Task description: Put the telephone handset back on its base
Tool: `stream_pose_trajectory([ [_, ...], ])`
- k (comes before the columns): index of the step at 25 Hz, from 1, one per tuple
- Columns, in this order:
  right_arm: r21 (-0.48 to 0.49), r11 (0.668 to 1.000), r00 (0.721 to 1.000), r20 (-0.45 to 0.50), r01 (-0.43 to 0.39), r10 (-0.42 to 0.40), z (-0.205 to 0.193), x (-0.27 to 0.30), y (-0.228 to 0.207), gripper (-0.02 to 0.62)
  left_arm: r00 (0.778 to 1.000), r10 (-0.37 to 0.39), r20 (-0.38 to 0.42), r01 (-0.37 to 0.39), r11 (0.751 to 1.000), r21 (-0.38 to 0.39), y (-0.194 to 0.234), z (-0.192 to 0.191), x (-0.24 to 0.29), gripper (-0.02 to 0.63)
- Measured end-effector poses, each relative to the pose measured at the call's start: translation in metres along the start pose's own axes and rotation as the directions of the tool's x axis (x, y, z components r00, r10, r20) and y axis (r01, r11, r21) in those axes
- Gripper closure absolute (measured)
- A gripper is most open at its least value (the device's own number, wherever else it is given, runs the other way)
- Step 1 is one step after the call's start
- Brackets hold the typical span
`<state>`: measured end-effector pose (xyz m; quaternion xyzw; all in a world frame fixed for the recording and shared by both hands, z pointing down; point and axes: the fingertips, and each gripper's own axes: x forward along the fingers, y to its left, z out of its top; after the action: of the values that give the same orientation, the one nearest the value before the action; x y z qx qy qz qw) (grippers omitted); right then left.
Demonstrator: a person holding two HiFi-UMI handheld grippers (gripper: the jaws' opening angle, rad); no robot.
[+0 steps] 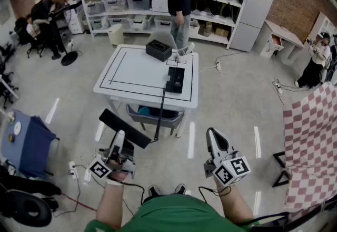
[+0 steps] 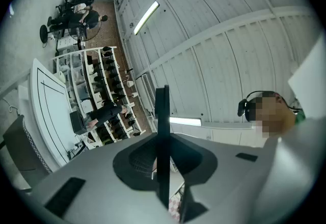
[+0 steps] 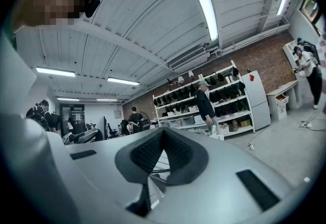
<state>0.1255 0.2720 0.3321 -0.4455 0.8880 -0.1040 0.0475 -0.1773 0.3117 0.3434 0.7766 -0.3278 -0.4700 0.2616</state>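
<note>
Concrete floor separates the person from the white table [image 1: 137, 73]. At lower left, the left gripper [image 1: 120, 135] has its jaws clamped on the handset [image 1: 124, 127], which is lifted off for carrying. Its cord [image 1: 159, 112] leads up to the base [image 1: 175, 79] on the table. At lower right, the right gripper [image 1: 211, 133] is empty with its jaws closed, seemingly kept spare.

A white table [image 1: 131, 75] stands on the grey concrete floor [image 1: 237, 104] of a busy workshop, a black rectangle outlined on its top. The black telephone base [image 1: 175, 79] lies near the table's right edge, its near end at the front edge, while a black box [image 1: 158, 50] sits at the far edge with a small white object [image 1: 185, 50], too small to identify, just beside it toward the far right corner. A dark cord [image 1: 159, 114] drops from the base over the front edge.
</note>
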Motion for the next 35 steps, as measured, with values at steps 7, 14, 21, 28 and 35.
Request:
stream_pose_trajectory([
  [7, -0.019, 1.0, 1.0, 0.015, 0.022, -0.022, 0.004, 0.007, 0.004, 0.572, 1.0, -0.023, -0.011, 0.023, 1.0, -0.01, 0.007, 0.008, 0.006, 0.522],
  [14, -0.03, 0.995, 0.996, 0.028, 0.091, -0.09, -0.002, 0.01, 0.01, 0.572, 0.996, -0.051, -0.07, 0.053, 0.998, 0.023, 0.022, 0.02, 0.004, 0.522],
  [21, -0.018, 0.992, 0.993, -0.001, 0.121, -0.121, -0.018, 0.034, -0.011, 0.572, 0.995, -0.032, -0.093, 0.03, 0.999, -0.016, 0.054, 0.015, 0.015, 0.522],
  [28, 0.03, 0.997, 0.998, -0.004, 0.071, -0.071, -0.028, 0.09, -0.066, 0.572, 0.996, 0.014, -0.087, -0.012, 1.0, 0.02, 0.095, 0.008, 0.053, 0.522],
  [35, 0.05, 0.999, 1.0, -0.007, -0.017, 0.018, -0.015, 0.149, -0.134, 0.572, 0.996, 0.036, -0.081, -0.032, 0.998, 0.045, 0.127, -0.017, 0.11, 0.522],
])
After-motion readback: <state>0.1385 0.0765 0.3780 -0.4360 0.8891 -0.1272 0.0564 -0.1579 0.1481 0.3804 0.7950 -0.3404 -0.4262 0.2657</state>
